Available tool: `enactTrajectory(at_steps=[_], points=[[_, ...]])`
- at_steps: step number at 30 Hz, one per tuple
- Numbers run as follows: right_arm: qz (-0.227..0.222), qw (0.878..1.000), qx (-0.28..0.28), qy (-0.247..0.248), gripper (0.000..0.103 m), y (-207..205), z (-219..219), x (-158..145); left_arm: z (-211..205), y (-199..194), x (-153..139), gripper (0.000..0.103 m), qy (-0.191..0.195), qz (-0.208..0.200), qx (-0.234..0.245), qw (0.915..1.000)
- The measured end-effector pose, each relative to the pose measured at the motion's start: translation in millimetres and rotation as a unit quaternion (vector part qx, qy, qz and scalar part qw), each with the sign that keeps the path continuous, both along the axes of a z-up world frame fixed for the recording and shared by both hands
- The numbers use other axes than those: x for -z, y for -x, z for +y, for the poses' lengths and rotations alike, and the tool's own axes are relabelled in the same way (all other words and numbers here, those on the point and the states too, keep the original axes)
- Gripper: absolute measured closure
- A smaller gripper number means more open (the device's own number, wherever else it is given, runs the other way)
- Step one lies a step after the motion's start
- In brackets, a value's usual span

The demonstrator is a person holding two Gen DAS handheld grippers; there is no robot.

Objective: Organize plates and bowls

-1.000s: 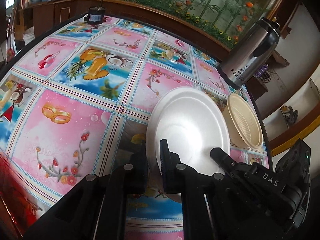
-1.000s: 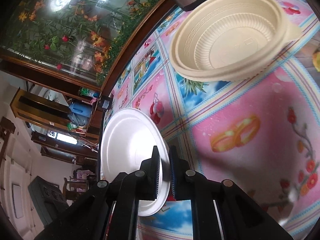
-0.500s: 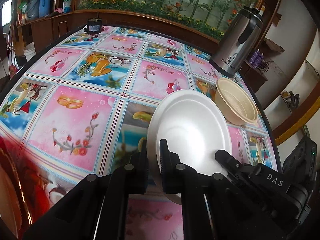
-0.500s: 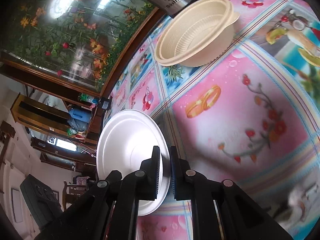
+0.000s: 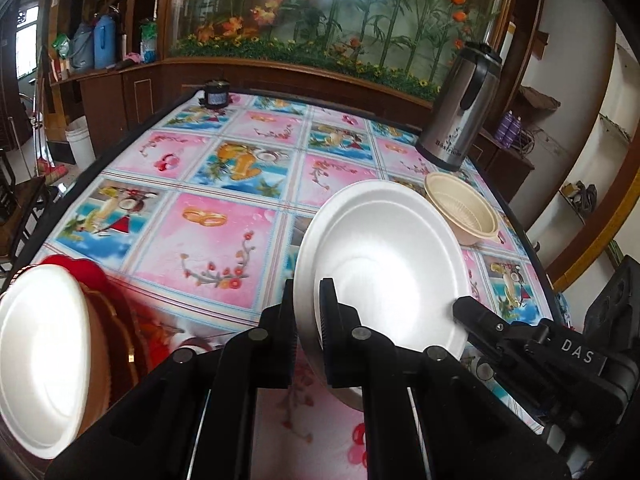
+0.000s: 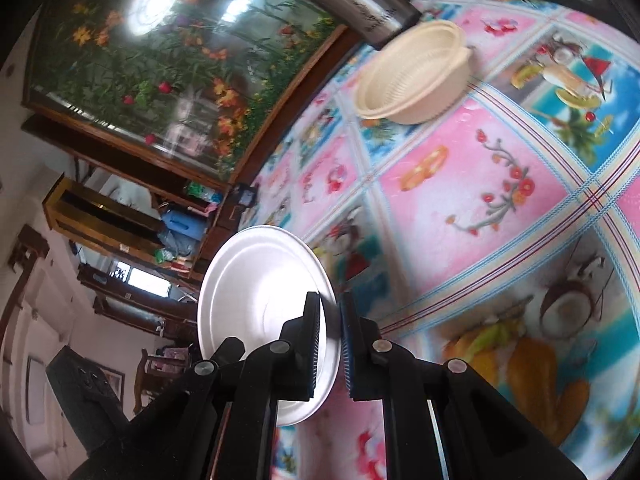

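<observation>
Midway, I'd judge: both the left gripper (image 5: 306, 320) and right gripper (image 6: 330, 344) are clamped on a white plate (image 5: 384, 256) held above the table (image 5: 224, 220), a second plate (image 5: 40, 360) sits stacked at left, while the bowl (image 5: 464, 210) waits by the flask (image 5: 460, 108).

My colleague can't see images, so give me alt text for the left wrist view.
The left gripper is shut on the rim of a white plate, held above a colourful tablecloth. The right gripper touches the plate's far edge; another white plate sits lower left.
</observation>
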State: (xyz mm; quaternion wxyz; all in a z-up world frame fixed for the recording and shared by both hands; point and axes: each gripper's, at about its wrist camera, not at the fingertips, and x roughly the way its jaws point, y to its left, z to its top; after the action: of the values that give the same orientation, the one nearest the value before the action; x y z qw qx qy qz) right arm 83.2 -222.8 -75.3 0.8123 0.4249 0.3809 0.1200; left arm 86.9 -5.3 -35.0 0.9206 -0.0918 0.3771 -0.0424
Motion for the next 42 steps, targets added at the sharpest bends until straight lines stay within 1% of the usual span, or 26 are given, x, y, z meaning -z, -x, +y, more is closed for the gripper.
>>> enactTrajectory(at_steps=[4,9,18,26,36,42], points=[[-0.018,1.0,-0.015,0.007,0.092,9,19,-16,17,13,-9,0.095,0.002,-0.013,-0.011,0.9999],[-0.03,0.999,-0.032,0.011,0.093,16,42,-29,37,29,-19,0.095,0.005,-0.029,-0.024,0.9993],[-0.043,0.997,-0.06,0.023,0.093,29,79,-39,74,45,-22,0.095,0.012,-0.04,-0.05,0.9979],[-0.043,0.996,-0.081,0.02,0.091,32,107,-44,101,57,-25,0.095,0.018,-0.043,-0.067,0.9967],[-0.059,0.989,-0.133,0.022,0.09,37,160,-58,146,79,-34,0.095,0.002,-0.062,-0.111,0.9919],[-0.054,0.985,-0.165,0.022,0.09,39,193,-55,171,86,-28,0.095,-0.009,-0.057,-0.139,0.9887]])
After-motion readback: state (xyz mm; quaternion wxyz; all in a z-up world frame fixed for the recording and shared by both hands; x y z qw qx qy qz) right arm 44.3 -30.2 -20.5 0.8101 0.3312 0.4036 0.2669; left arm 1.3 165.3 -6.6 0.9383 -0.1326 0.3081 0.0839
